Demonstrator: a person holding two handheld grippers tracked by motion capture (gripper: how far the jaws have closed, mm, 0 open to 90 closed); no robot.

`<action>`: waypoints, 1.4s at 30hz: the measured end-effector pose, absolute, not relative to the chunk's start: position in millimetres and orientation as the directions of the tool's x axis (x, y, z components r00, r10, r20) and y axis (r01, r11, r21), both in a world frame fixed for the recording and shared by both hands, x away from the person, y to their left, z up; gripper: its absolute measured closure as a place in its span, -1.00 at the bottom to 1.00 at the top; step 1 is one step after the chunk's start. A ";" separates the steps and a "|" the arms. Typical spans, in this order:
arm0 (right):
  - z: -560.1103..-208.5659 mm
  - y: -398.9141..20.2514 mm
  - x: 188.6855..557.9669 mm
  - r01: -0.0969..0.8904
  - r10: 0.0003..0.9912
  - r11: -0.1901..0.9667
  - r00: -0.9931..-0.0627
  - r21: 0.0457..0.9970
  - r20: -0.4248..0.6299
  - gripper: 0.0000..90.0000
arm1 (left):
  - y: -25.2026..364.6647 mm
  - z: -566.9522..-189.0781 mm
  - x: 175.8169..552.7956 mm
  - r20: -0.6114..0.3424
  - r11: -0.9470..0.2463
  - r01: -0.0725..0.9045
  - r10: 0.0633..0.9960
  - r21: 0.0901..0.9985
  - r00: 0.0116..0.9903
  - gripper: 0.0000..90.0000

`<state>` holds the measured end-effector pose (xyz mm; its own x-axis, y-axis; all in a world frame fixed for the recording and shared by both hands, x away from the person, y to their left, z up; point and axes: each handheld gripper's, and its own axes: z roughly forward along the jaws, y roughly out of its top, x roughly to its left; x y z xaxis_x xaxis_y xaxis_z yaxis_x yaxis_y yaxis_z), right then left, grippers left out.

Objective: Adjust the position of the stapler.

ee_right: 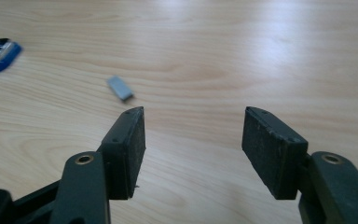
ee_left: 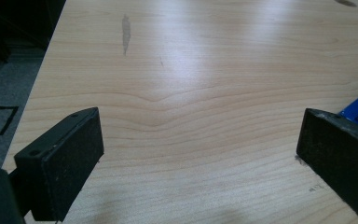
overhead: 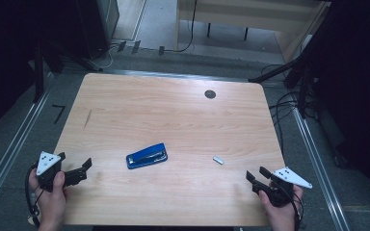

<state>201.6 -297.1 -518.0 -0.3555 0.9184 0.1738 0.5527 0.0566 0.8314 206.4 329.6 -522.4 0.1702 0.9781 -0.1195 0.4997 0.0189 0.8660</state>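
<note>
High view shows the pale wooden tabletop (overhead: 173, 110), bearing a blue metal stapler (overhead: 147, 155) near its middle and a small grey staple strip (overhead: 218, 160) to its right. Left tongs (overhead: 79, 169) and right tongs (overhead: 256, 177) gape empty, well apart from both; pinched carelessly, the thin strip could skid away.

mark: "7" (overhead: 58, 113) | on: grey floor (overhead: 19, 130), left of table (overhead: 125, 96)
</note>
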 end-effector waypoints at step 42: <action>-524.1 -72.4 312.5 0.525 0.725 0.326 -0.672 0.786 0.148 1.00 | 327.0 -522.8 207.3 -0.117 0.014 0.520 0.979 0.854 0.167 -0.16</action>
<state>312.5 -72.4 -524.1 -0.6724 0.7252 0.1479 0.5250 0.3265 0.7860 207.3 327.0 -522.8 0.1672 0.9789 -0.1174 0.5201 0.0136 0.8540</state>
